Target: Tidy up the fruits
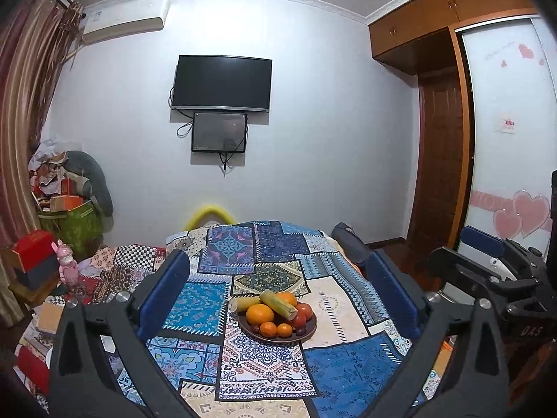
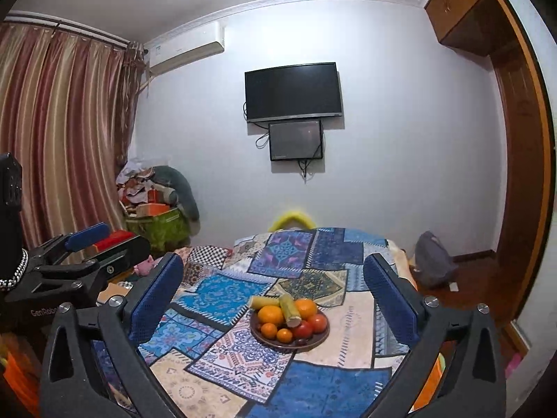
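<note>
Both claws are wide open and hold nothing: my left gripper (image 1: 278, 299) and my right gripper (image 2: 275, 299). All the fruits (image 1: 275, 313) sit piled on the brown plate (image 1: 310, 332) on the patchwork cloth (image 1: 348, 365). If I bump the pile, the stick on top could roll off.

Each camera sits just behind its own gripper and looks forward, slightly downward, between two spread blue fingers across the patchwork table (image 1: 344, 365) toward the far wall. The left view stands left of the right one, each catching the other gripper at its inner edge. Both share the plate (image 1: 310, 331) of fruit near ahead and the TV (image 2: 293, 92).
</note>
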### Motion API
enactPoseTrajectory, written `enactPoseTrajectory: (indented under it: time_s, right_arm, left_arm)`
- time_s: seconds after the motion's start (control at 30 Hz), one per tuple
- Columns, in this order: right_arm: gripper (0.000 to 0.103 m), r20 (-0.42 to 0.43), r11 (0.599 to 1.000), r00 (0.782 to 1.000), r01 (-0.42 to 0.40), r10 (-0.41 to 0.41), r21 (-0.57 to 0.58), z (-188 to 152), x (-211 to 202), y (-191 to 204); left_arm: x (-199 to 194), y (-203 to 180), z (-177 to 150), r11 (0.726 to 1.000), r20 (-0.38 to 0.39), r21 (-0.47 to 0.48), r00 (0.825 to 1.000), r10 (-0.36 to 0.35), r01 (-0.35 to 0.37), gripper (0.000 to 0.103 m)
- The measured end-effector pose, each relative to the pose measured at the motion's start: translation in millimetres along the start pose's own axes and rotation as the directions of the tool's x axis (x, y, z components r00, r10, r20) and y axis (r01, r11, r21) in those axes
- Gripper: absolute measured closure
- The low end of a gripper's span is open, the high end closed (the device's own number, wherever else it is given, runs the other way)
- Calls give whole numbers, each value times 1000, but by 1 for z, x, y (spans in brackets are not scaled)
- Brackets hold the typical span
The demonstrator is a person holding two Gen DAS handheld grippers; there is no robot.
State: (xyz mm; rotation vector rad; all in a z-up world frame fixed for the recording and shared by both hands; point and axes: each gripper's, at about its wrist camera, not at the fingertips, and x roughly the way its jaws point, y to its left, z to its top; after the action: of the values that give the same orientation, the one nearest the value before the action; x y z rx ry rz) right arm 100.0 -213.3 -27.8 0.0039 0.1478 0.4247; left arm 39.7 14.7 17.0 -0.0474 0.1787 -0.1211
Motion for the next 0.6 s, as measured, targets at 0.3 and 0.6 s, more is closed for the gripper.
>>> enactPoseTrajectory:
  time_s: [0.3,0.6]
  right_arm:
    - [0,16,999,999,39,-39,-9,0,-4,2]
    - [0,26,999,998,50,-50,-4,2,-9,1]
  left_arm:
    - [-1,2,-2,1000,0,-5,1000,11,-11,0]
    - [-1,-2,-2,1000,5,9,1000,14,-14,0]
